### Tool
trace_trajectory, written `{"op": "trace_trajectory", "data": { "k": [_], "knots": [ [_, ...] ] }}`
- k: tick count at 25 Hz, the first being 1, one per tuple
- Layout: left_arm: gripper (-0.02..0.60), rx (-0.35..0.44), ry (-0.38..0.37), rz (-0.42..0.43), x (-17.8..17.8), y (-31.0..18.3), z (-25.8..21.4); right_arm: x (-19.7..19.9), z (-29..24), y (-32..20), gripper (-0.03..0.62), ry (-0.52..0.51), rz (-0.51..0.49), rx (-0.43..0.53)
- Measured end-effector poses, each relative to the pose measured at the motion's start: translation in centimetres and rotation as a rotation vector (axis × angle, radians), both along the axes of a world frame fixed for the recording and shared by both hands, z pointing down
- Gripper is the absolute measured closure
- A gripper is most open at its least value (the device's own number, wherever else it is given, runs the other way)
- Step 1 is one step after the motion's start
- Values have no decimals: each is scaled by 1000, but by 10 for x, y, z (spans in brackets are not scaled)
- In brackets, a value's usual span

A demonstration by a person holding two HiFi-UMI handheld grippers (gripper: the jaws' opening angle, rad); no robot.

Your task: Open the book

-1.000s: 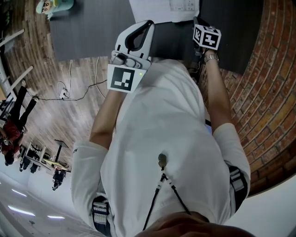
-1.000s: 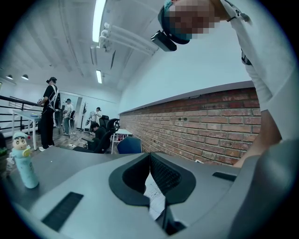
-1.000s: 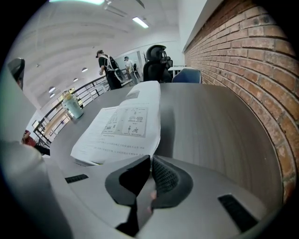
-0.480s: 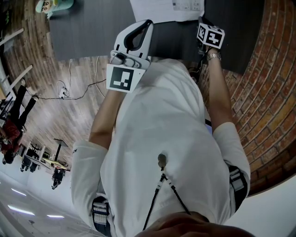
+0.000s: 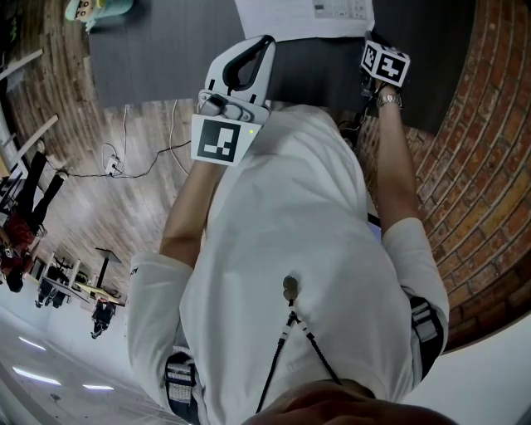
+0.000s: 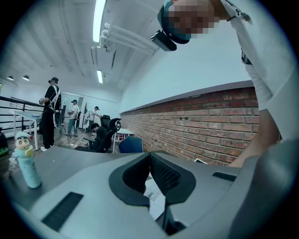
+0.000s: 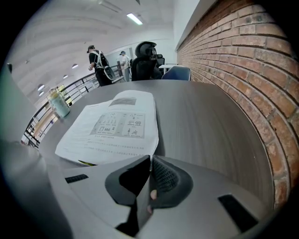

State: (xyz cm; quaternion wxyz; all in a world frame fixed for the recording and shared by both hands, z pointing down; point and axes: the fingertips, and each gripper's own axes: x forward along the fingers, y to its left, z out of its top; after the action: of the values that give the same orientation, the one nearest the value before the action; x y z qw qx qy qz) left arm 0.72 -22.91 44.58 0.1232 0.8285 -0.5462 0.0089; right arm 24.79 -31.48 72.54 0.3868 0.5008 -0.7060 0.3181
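Observation:
The book (image 7: 112,126) lies shut on the dark grey table (image 7: 210,121), its white cover printed with small diagrams. In the head view the book (image 5: 303,15) shows at the top edge. My right gripper (image 7: 151,157) is shut, and its tips sit just at the book's near right corner; I see nothing between them. In the head view only the right gripper's (image 5: 383,62) marker cube shows, beside the book. My left gripper (image 5: 259,50) is held out nearly level in front of my chest. In its own view the left gripper (image 6: 150,156) is shut and empty.
A small character-shaped bottle (image 7: 58,103) stands at the table's far left, also seen as the bottle (image 5: 95,10) in the head view. A brick wall (image 7: 243,56) runs along the table's right side. People and office chairs (image 7: 145,56) stand beyond the table. Cables (image 5: 124,166) lie on the wooden floor.
My right gripper has moved up and to the right in the head view, closer to the book's corner. The left gripper has stayed where it was.

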Motion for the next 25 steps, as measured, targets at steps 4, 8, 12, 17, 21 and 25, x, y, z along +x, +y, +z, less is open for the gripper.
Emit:
{"op": "trace_trajectory", "data": {
  "k": [4, 8, 12, 17, 21, 25],
  "knots": [
    [558, -1, 0, -7, -1, 1, 1, 9, 7, -4, 553, 19, 13, -6],
    [558, -3, -3, -12, -2, 5, 2, 12, 12, -5, 553, 26, 21, -13],
    [560, -2, -3, -16, -4, 5, 1, 12, 17, -8, 553, 10, 46, -33],
    [558, -5, -2, -23, -9, 7, 0, 12, 18, -12, 553, 15, 48, -49],
    [558, -3, -4, -24, -9, 9, 0, 13, 19, -11, 553, 10, 69, -62],
    [558, -4, -5, -22, -10, 12, 0, 12, 19, -10, 553, 32, 73, -69]
  ]
}}
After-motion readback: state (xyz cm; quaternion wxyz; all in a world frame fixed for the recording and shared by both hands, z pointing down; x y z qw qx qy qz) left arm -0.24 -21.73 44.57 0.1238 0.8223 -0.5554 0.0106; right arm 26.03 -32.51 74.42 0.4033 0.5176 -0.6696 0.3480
